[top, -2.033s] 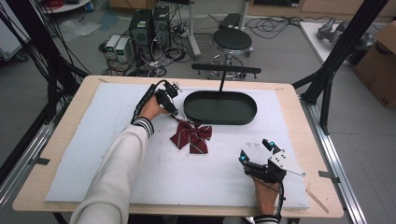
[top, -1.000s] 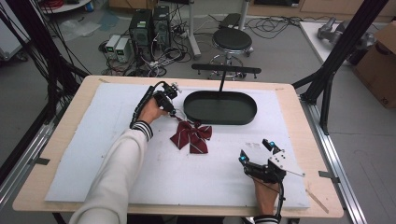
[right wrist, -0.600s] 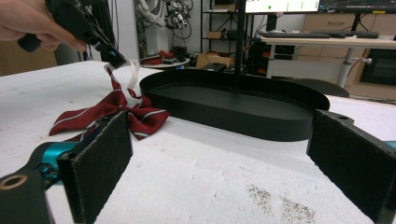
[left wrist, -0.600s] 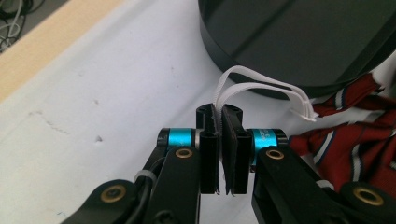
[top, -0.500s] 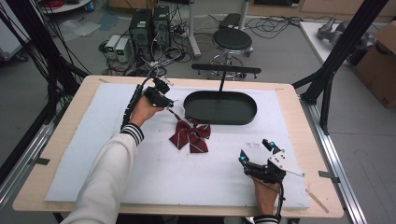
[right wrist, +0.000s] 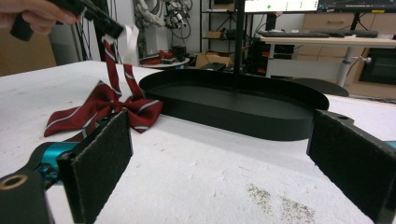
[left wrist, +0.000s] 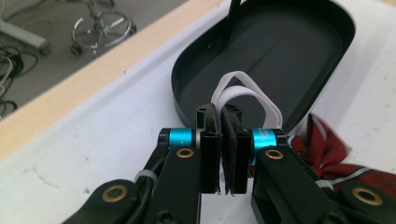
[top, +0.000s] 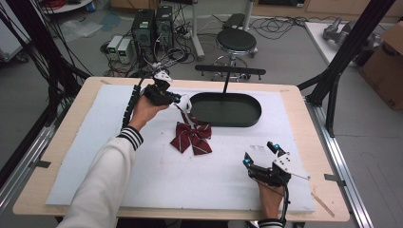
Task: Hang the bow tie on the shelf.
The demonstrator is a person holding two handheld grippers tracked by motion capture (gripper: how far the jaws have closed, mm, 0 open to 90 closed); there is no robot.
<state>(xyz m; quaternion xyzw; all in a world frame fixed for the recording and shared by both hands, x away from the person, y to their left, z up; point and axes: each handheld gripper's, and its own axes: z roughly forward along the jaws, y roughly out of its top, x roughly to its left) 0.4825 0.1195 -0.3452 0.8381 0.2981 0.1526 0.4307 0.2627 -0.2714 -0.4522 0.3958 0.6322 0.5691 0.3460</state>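
Observation:
A dark red striped bow tie (top: 191, 137) lies on the white mat just left of the black oval tray (top: 227, 109). Its red strap rises to my left gripper (top: 177, 99), which is shut on the strap, with the white elastic loop (left wrist: 243, 93) sticking out past the jaws. In the left gripper view the bow (left wrist: 336, 154) hangs low at the right, in front of the tray (left wrist: 280, 51). My right gripper (top: 260, 153) rests open near the front right of the mat, empty. The right gripper view shows the bow (right wrist: 100, 112), tray (right wrist: 243, 109) and left gripper (right wrist: 100, 21) ahead.
A thin black post with a crossbar (top: 230, 71) stands at the tray's far side. The white mat (top: 95, 137) covers most of the wooden table (top: 313, 118). Black frame struts (top: 332, 80) rise at the right edge.
My left gripper has lifted up and back to the left, pulling the strap taut and raising that end of the bow tie. The right gripper has stayed put.

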